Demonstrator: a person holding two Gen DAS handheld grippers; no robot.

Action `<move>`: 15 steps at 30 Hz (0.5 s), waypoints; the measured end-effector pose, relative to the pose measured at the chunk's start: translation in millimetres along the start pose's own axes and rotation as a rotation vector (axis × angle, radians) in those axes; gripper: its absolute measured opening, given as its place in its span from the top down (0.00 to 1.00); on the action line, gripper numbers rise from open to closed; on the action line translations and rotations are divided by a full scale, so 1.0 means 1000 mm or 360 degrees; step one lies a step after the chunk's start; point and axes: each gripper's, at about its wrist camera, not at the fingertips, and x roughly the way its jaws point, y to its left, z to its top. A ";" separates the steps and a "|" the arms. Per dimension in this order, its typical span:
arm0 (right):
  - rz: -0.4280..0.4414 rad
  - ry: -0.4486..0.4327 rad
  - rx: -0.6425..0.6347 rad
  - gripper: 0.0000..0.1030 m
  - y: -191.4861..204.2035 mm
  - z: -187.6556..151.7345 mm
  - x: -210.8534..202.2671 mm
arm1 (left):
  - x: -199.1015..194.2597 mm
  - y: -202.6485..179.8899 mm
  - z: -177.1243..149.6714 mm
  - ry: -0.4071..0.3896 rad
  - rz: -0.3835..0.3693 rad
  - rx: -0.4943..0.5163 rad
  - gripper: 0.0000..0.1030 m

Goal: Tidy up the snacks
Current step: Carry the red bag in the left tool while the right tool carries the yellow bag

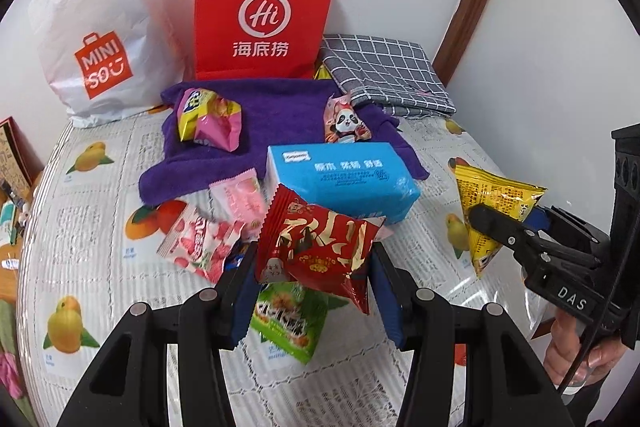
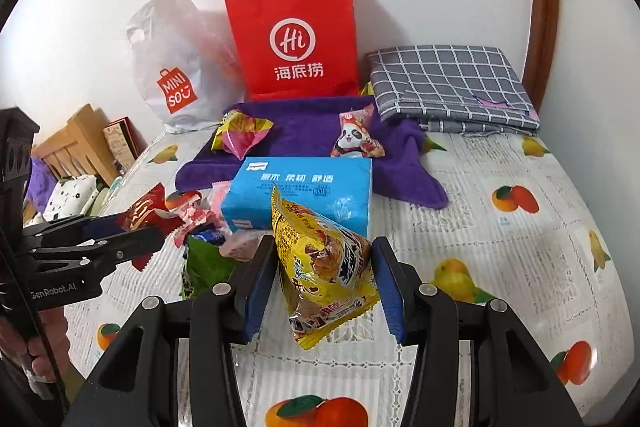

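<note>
1. Your left gripper (image 1: 312, 263) is clamped on a glossy red snack packet (image 1: 316, 247) with gold lettering and a serrated top edge; the crinkled foil hangs clear of the table, in front of the blue tissue pack (image 1: 344, 179).
2. Your right gripper (image 2: 324, 279) is closed on a yellow snack packet (image 2: 324, 267), a puffed, pyramid-shaped pouch printed with black text and a food photo, also lifted just in front of the tissue pack.
3. The tissue pack is a soft, rectangular block in shiny blue plastic film, lying on the near edge of a fuzzy purple towel (image 1: 280, 107).
4. Left of the tissue pack lie a pale pink sachet (image 1: 240, 197) and a pink-and-white strawberry-print packet (image 1: 200, 243); a green packet (image 1: 288, 323) lies on the table below the red one.
5. Behind the tissue pack, on the towel, sit a crumpled pink-and-yellow wrapper (image 1: 210, 119) and a small panda-print packet (image 1: 344, 123).
6. Farther back against the wall stand a stiff red paper bag (image 1: 264, 15) with white cord handles and a slack white plastic bag (image 1: 100, 43); a folded grey checked cloth (image 1: 384, 75) lies to the right of them.
7. A clear film over a fruit-print tablecloth (image 2: 500, 227) covers the table.
</note>
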 end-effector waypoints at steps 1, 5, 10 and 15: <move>0.0004 -0.0011 -0.0008 0.53 0.001 0.003 -0.001 | 0.001 -0.001 0.003 0.0000 0.0000 0.0006 0.52; 0.0017 -0.0038 -0.0006 0.54 0.001 0.014 -0.002 | 0.003 -0.002 0.013 -0.0010 -0.0003 0.0002 0.52; 0.0026 -0.0047 -0.0001 0.54 -0.002 0.034 0.002 | 0.004 0.001 0.030 -0.0013 -0.0045 -0.0033 0.52; 0.0047 -0.0055 -0.0013 0.54 -0.004 0.054 0.009 | 0.008 0.002 0.050 -0.0024 -0.0049 -0.0051 0.52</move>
